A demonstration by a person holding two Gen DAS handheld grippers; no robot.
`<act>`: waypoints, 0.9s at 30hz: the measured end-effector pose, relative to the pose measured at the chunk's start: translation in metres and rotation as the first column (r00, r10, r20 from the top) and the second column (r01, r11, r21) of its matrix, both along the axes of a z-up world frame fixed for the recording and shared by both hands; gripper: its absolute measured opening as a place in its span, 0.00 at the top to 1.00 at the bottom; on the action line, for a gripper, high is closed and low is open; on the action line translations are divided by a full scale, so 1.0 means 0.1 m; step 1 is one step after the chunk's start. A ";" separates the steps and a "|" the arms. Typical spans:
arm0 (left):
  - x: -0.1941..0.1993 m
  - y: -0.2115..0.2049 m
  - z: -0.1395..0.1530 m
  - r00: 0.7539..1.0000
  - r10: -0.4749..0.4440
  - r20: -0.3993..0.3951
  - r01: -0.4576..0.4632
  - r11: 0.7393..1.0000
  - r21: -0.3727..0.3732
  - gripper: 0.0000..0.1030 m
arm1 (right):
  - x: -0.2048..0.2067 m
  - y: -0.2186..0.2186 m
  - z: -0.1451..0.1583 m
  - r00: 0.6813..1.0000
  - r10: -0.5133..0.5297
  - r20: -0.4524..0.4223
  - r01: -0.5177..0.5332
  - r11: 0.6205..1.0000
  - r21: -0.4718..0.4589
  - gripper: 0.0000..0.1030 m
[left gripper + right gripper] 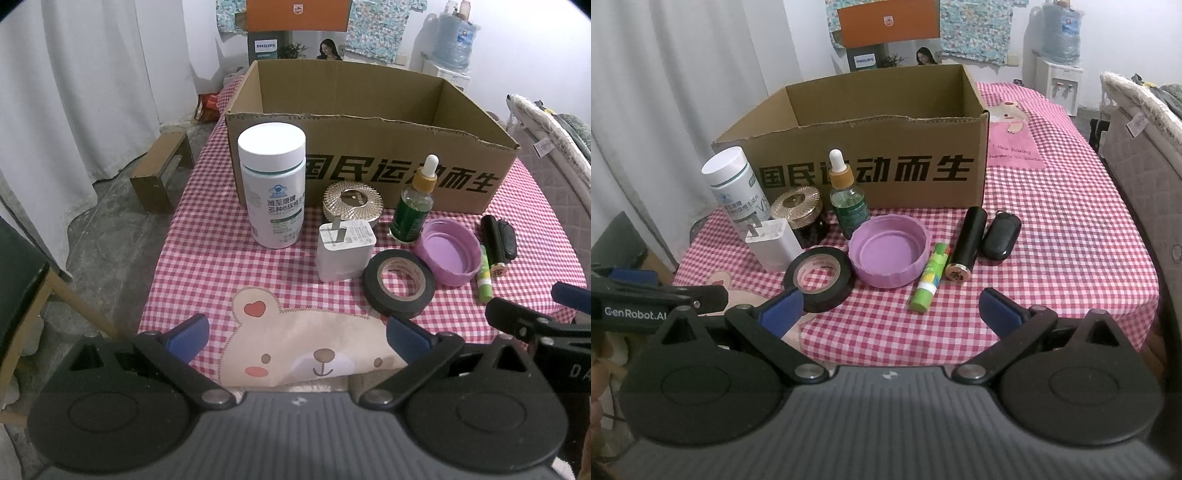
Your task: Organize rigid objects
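One cardboard box (864,162) is seen beyond the grippers, and nine loose things are counted ahead of them. Two bottles are found: one white bottle (272,188) and one green dropper bottle (846,199). One gold-lidded jar (799,214) is counted, along with one white charger (345,251), one black tape roll (818,277) nearest the fingers, and one purple lid (888,254). One green glue stick (929,280), one black cylinder (966,240) and one black key fob (1001,234) are counted ahead and to the right. Two grippers are seen: one left gripper (295,338) and one right gripper (890,308).
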State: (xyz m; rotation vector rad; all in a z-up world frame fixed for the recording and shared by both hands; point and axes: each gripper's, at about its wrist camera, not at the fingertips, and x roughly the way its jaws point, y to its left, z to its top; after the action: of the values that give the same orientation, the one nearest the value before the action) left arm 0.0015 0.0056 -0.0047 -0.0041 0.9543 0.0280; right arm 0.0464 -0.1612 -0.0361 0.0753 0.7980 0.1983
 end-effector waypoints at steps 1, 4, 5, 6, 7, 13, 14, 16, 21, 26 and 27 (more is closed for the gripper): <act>0.01 0.00 0.00 1.000 0.000 -0.001 0.000 1.000 0.000 0.00 | -0.01 0.00 0.00 1.000 0.001 0.000 -0.001 1.000 0.001 0.01; 0.01 0.00 0.00 1.000 0.000 -0.002 0.000 1.000 0.000 0.00 | -0.01 0.01 0.00 1.000 0.002 -0.001 -0.002 1.000 0.003 0.01; 0.01 0.00 0.00 1.000 0.000 -0.002 0.000 1.000 0.000 0.00 | -0.01 0.01 0.00 1.000 0.003 -0.001 -0.003 1.000 0.003 0.01; 0.01 0.00 0.00 1.000 0.001 -0.001 -0.001 1.000 -0.001 0.00 | -0.01 0.01 0.01 1.000 0.004 -0.001 -0.004 1.000 0.003 0.01; 0.01 0.00 0.01 1.000 0.000 -0.001 0.000 1.000 -0.001 0.00 | 0.00 0.01 0.01 1.000 0.005 -0.001 -0.005 1.000 0.003 0.01; 0.01 0.02 0.02 1.000 0.004 0.000 -0.004 1.000 0.000 0.00 | -0.01 0.02 0.02 1.000 0.009 -0.001 -0.009 1.000 0.003 0.01; 0.00 0.02 0.02 1.000 0.005 0.000 -0.005 1.000 0.000 0.00 | -0.01 0.03 0.02 1.000 0.008 -0.001 -0.008 1.000 0.003 0.01; 0.00 0.02 0.02 1.000 0.007 0.000 -0.007 1.000 0.003 0.00 | -0.01 0.03 0.02 1.000 0.009 -0.002 -0.009 1.000 0.003 0.01; 0.00 0.03 0.02 1.000 0.008 0.000 -0.008 1.000 0.005 0.00 | -0.02 0.04 0.02 1.000 0.008 -0.002 -0.008 1.000 0.003 0.01; 0.01 0.02 0.02 1.000 0.007 -0.001 -0.007 1.000 0.004 0.00 | -0.02 0.04 0.02 1.000 0.007 -0.002 -0.007 1.000 0.002 0.01; 0.01 0.02 0.02 1.000 0.007 -0.001 -0.007 1.000 0.004 0.00 | -0.02 0.04 0.01 1.000 0.007 -0.002 -0.007 1.000 0.003 0.01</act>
State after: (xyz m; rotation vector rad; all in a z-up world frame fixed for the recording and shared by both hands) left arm 0.0023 0.0079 -0.0031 -0.0036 0.9550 0.0365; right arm 0.0445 -0.1569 -0.0346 0.0753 0.8004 0.2063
